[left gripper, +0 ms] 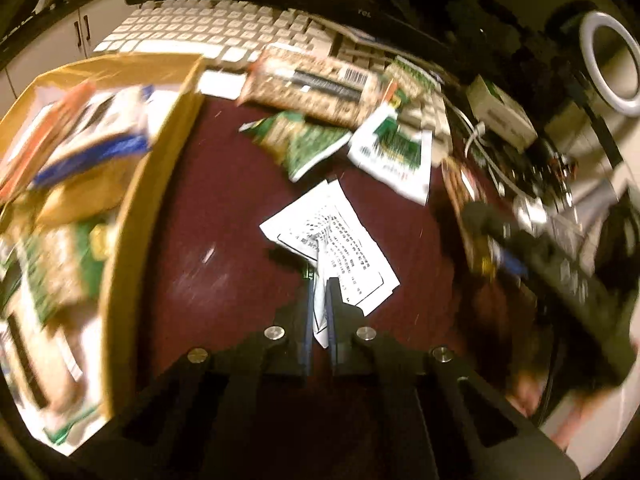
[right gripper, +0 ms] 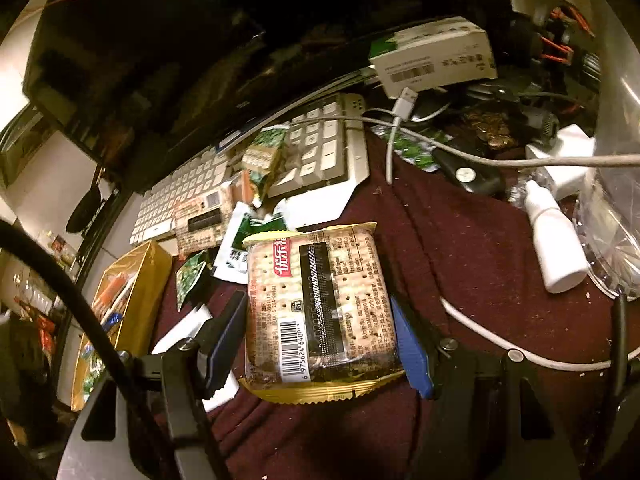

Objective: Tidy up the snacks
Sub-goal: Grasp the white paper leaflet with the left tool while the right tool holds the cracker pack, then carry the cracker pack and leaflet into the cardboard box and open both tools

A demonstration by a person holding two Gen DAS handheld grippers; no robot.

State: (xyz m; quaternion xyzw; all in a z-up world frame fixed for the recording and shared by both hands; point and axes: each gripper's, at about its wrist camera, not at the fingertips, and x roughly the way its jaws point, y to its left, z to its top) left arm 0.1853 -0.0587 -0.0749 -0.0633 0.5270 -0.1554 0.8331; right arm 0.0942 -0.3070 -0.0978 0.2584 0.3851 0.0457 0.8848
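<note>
My left gripper (left gripper: 319, 300) is pinching the white printed sachet (left gripper: 332, 240), jaws pressed nearly together with the thin wrapper caught between the blue pads; most of the sachet is fanning out just ahead of my fingertips over the maroon cloth (left gripper: 224, 216). To the left of this gripper the cardboard box (left gripper: 132, 208) is sitting with snack packs already inside. Further ahead a green snack packet (left gripper: 300, 140) and a green-and-white packet (left gripper: 392, 152) are lying on the cloth, and beyond them a long cracker pack (left gripper: 312, 88) is resting against the white keyboard (left gripper: 200, 28). Left view is blurry.

My right gripper (right gripper: 320, 332) is standing wide, clamping a cracker packet (right gripper: 320, 304) by its two sides, barcode end nearest me, gold crimped edge hanging below the fingers. Off to its right a white dropper bottle (right gripper: 556, 244) is lying on the cloth, a white cable (right gripper: 500, 344) running past it
</note>
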